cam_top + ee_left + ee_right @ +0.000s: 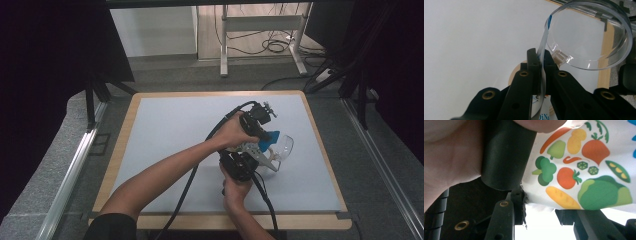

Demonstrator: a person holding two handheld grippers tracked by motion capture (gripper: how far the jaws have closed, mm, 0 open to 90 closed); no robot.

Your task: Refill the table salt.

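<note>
A flat white packet (584, 170) printed with coloured vegetables, blue on its other side (268, 139), is held up over the table's right half. My left gripper (539, 56) is shut on the packet's thin edge (544, 42); in the high view it (262, 134) comes in from the upper left. Just beyond it lies a clear round plastic dish (589, 37), also seen on the mat (284, 145). My right gripper (542, 212) sits under the packet's lower edge with its jaws apart, close below the left hand (256, 160).
A white mat (170, 135) covers the wood-rimmed table (122, 145). A tan round rim (513, 73) shows under the left jaws. Cables (187, 185) trail toward the near edge. Metal rails (70, 175) flank the table, and desk legs (224, 45) stand beyond.
</note>
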